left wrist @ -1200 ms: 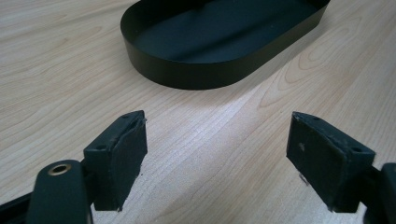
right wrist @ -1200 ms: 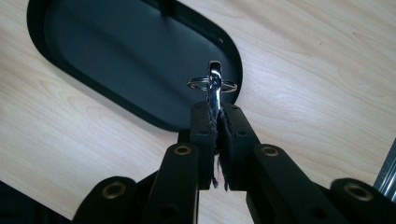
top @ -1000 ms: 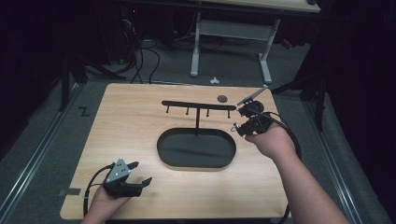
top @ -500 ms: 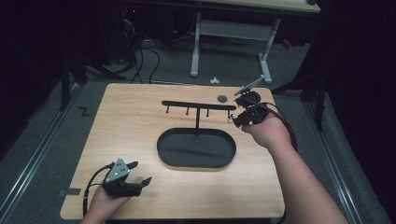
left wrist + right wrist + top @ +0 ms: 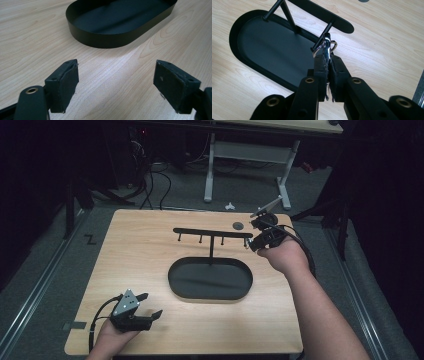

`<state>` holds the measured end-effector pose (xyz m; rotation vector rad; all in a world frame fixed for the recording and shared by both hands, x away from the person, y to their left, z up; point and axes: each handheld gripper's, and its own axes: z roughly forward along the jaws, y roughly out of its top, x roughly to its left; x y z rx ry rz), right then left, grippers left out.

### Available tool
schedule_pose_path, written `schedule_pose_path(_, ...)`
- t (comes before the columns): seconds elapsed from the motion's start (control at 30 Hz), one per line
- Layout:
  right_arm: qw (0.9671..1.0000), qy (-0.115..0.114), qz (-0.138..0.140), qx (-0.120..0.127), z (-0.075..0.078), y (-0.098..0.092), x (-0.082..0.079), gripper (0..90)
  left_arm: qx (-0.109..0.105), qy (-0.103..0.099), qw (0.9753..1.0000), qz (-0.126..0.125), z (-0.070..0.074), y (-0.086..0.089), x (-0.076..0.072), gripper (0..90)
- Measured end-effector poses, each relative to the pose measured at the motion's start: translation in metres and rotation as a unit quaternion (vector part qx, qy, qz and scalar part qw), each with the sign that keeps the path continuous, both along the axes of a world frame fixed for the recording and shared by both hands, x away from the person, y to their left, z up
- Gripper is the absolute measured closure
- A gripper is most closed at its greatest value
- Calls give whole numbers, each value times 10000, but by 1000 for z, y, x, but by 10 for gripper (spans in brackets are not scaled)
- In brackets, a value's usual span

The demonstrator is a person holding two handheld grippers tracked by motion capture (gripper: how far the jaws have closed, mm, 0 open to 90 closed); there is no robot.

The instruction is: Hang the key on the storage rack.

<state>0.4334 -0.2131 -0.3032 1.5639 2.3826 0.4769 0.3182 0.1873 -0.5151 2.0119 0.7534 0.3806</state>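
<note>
The right tool [image 5: 329,68] pinches a key ring [image 5: 325,48] at the rack's [image 5: 212,233] rightmost peg [image 5: 322,40], centre frame. The left tool [image 5: 115,82], jaws apart, idles on the counter [image 5: 145,255], lower left.

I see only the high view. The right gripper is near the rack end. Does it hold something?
Observer: Yes. In the right gripper view, the right gripper is shut on a metal clip with a ring.
Operator: Is the clip at a peg?
Observer: It is right against the end peg of the rack; I cannot tell if it is hooked on.
Operator: And the left one?
Observer: The left gripper is open, with bare table between its jaws and the tray ahead.
</note>
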Motion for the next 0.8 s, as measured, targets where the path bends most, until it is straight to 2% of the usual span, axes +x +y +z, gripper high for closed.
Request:
schedule_pose_path(0.2, 10000, -36, -17, 31, -1, 1, 2, 849, -3, -1, 10000, 6, 0, 0, 0, 207)
schedule_pose_path(0.53, 10000, -84, 37, 28, 4, 3, -6, 848, 38, 19, 10000, -23, 0, -1, 0, 208)
schedule_pose_path(0.8, 9999, -92, 20, 59, 4, 4, -1, 848, 46, 22, 10000, -18, 0, -1, 0, 208)
